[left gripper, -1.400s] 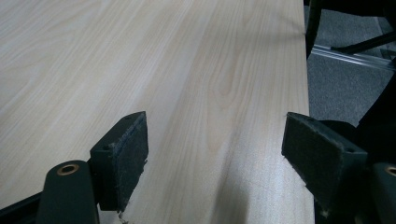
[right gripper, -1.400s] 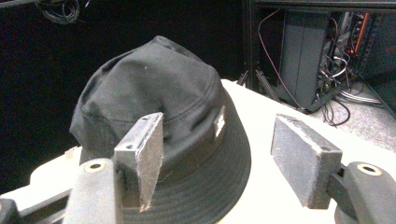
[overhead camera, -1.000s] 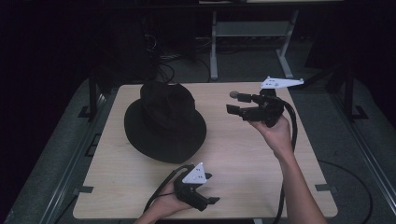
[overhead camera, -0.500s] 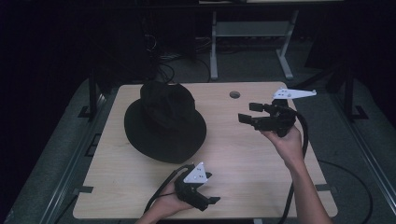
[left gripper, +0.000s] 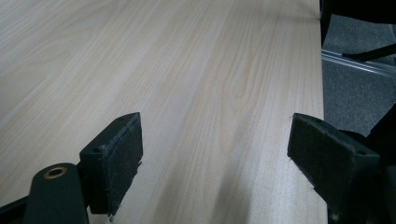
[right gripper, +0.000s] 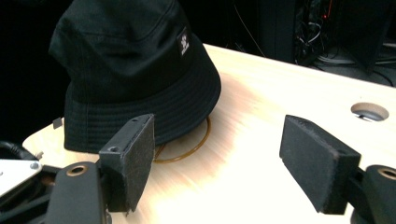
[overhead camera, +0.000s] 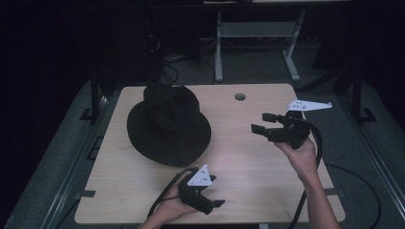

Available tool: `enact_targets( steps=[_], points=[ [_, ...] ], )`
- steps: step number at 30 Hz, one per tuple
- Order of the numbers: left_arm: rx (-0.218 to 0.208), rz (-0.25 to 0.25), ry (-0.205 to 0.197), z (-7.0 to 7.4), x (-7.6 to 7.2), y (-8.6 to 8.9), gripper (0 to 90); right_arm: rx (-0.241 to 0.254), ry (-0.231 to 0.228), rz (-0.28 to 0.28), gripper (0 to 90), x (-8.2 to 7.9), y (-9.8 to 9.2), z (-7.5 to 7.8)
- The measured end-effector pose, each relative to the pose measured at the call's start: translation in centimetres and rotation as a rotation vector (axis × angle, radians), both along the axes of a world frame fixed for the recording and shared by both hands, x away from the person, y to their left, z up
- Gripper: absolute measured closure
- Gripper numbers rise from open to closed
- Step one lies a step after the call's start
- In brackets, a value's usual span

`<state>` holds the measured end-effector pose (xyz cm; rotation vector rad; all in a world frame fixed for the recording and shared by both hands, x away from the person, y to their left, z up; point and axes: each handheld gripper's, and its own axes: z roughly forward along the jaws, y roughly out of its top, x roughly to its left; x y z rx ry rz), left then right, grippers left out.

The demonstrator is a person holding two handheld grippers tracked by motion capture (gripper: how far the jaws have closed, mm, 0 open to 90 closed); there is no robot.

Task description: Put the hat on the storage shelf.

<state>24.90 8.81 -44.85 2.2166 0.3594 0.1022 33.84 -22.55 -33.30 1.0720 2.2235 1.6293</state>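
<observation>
A black bucket hat (overhead camera: 168, 125) sits brim-down on the left half of the light wood table (overhead camera: 239, 157). My right gripper (overhead camera: 259, 122) is held above the table's right side, jaws open and empty, pointing left at the hat from some distance. In the right gripper view the hat (right gripper: 135, 70) lies beyond the open right gripper (right gripper: 215, 158), and a thin brown ring (right gripper: 189, 148) lies half under its brim. My left gripper (overhead camera: 217, 191) rests low near the front edge, pointing right. The left gripper view has it (left gripper: 215, 163) open over bare wood.
A round cable hole (overhead camera: 240, 97) is in the table's far side, also the hole (right gripper: 370, 111) in the right gripper view. Metal rails and grey floor (left gripper: 355, 88) flank the table. A desk frame (overhead camera: 258, 43) and cables stand behind it in the dark.
My right gripper has drawn back to the right and toward the person, away from the hat, still open. The left gripper and the hat have not moved.
</observation>
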Motion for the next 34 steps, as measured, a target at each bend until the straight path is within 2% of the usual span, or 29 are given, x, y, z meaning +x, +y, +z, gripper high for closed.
enact_targets(
  steps=[7,17,22,27,33,34],
  points=[
    [-0.008,0.011,0.004,0.0,0.0,0.0,17.5,-0.009,0.019,-0.015,25.7,-1.2,-1.1,-1.5],
    [0.009,0.008,-0.004,-0.1,0.0,0.0,17.7,0.001,0.045,-0.042,25.7,-3.1,-3.2,-3.5],
    [0.012,0.006,-0.006,-0.1,0.0,0.0,17.8,0.015,0.053,-0.067,25.4,-4.3,-4.4,-4.6],
    [0.008,0.023,-0.004,-0.2,0.0,-0.2,17.8,0.052,0.065,-0.105,25.3,-5.9,-6.0,-6.5],
    [0.019,0.022,-0.01,-0.2,-0.2,-0.3,17.9,0.023,0.077,-0.132,24.5,-7.3,-6.4,-8.4],
    [0.027,0.027,-0.013,-0.2,-0.2,-0.3,18.1,0.003,0.051,-0.149,24.5,-8.3,-6.4,-9.1]
  ],
)
